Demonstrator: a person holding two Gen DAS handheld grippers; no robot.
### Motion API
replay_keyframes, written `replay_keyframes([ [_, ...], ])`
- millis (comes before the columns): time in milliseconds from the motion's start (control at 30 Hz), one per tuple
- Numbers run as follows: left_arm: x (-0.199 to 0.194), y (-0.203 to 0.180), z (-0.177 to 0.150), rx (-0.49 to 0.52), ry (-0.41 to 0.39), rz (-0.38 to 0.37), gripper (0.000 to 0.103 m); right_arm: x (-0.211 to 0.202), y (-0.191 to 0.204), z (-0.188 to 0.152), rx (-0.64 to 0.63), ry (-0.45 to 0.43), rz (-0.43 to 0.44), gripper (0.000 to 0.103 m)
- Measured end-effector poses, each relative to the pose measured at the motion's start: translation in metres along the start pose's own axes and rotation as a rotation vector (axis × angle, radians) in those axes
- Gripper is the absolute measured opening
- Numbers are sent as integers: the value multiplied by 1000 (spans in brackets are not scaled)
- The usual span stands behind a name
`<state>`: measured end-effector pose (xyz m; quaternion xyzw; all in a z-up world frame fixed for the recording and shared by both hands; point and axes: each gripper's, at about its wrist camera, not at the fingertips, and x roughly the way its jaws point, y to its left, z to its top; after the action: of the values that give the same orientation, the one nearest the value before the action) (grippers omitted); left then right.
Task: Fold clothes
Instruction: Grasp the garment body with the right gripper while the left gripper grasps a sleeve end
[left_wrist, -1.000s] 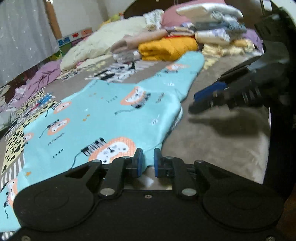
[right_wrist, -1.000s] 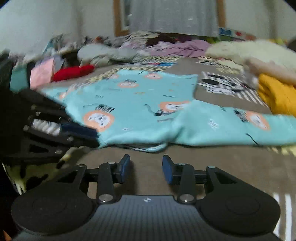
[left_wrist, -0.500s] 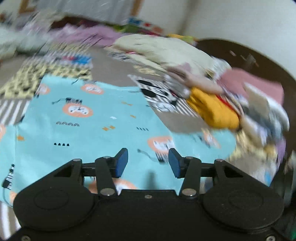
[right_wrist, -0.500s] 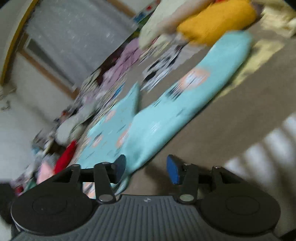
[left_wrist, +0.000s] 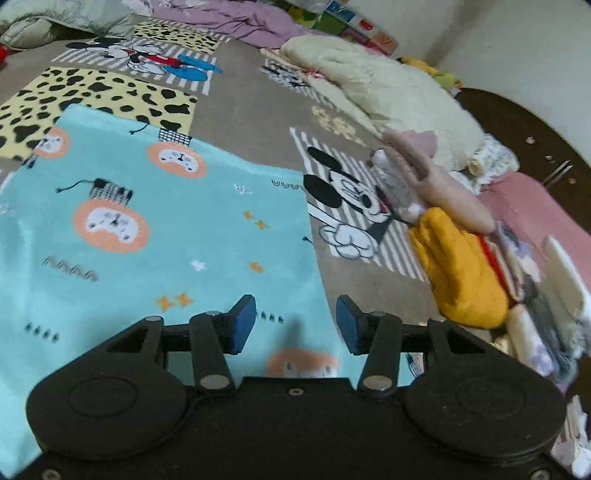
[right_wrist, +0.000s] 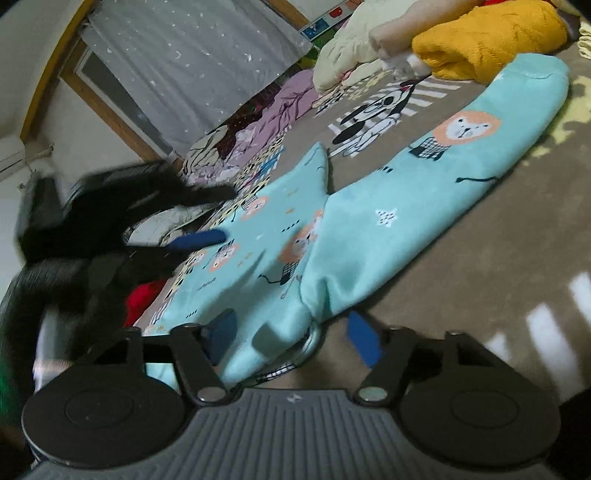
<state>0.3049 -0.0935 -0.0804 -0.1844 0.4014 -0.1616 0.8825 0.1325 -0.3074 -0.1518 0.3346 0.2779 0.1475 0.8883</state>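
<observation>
A light blue garment with orange lion prints lies flat on the patterned bedspread. My left gripper hovers open above its right edge, nothing between the blue pads. In the right wrist view the same garment stretches away, one long sleeve reaching toward the folded pile. My right gripper is open, low over the near shoulder edge of the cloth, which bunches between its fingers without being pinched. The left gripper shows blurred at the left of that view.
A pile of folded clothes, with a mustard yellow piece and a pink one, lines the right side. A cream quilt and purple bedding lie beyond. A red item sits at the left. A curtained window stands behind.
My left gripper went from shut to open, rose and swung to look across the garment. My right gripper widened and came down onto the garment's near edge.
</observation>
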Motion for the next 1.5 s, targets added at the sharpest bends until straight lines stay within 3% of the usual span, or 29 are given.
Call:
replay_keyframes([
  [100, 23, -16, 8, 59, 10, 41, 47, 0, -1, -4, -31, 2, -10, 52],
  [200, 48, -33, 15, 117, 27, 80, 47, 4, 14, -8, -154, -2, -56, 41],
  [267, 65, -44, 18, 155, 37, 97, 47, 5, 17, -9, -198, -6, -86, 28],
  [433, 99, -70, 24, 298, 40, 185, 47, 5, 27, -10, -281, -10, -122, 25],
  [500, 111, -81, 24, 401, 30, 253, 47, 4, 28, -11, -294, -12, -125, 25],
  [633, 129, -84, 30, 481, 54, 322, 35, 3, 26, -11, -289, -20, -120, 25],
  [700, 131, -80, 34, 476, 63, 324, 29, 3, 29, -12, -311, -23, -127, 25],
  [800, 126, -72, 40, 451, 60, 300, 9, 4, 32, -14, -348, -18, -136, 25],
  [833, 125, -70, 42, 442, 60, 292, 7, 4, 34, -14, -364, -18, -141, 25],
  [1200, 94, -27, 67, 301, 17, 192, 6, -2, 65, -26, -627, -82, -208, 25],
  [1500, 65, 17, 86, 157, -29, 111, 5, -1, 95, -44, -867, -115, -192, 23],
])
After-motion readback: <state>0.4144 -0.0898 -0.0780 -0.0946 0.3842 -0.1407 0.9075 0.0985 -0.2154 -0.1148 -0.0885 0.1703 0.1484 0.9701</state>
